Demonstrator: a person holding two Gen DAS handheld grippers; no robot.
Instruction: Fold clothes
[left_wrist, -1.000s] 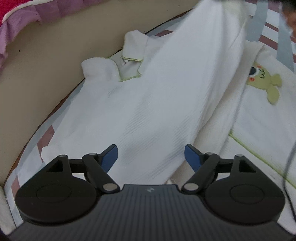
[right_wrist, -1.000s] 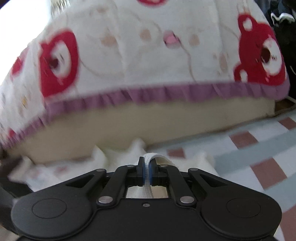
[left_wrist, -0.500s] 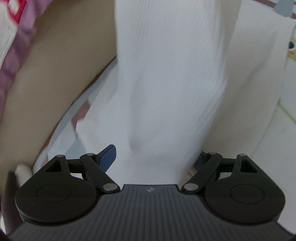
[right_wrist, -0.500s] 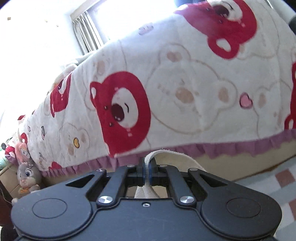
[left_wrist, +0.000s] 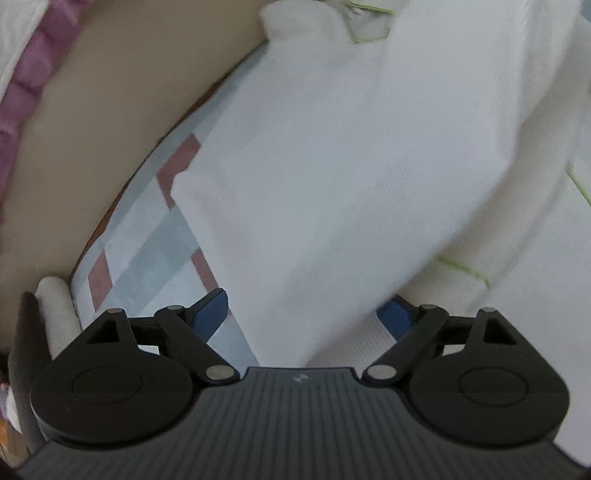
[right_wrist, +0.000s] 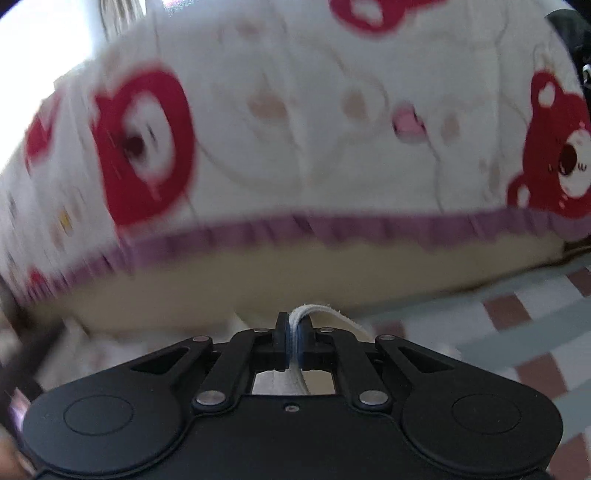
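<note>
A white knit garment with thin green trim lies on the checked sheet, one panel folded slantwise across it. My left gripper hovers over the panel's near edge. Its jaws are wide apart and still opening, and the blue pads stand clear of the cloth between them. In the right wrist view a doubled strip of the white garment sticks up between the pads of my right gripper. Those jaws are starting to open, but the pads still pinch the strip.
A bed with a red-bear quilt, purple frill and beige mattress side rises just behind the checked sheet. A white roll stands at the sheet's left edge. Dark items sit at the far upper right.
The white panel that hung upright in front of the left gripper has come down and lies slanted over the garment. The right view swung up to the quilt and back down, the strip still pinched.
</note>
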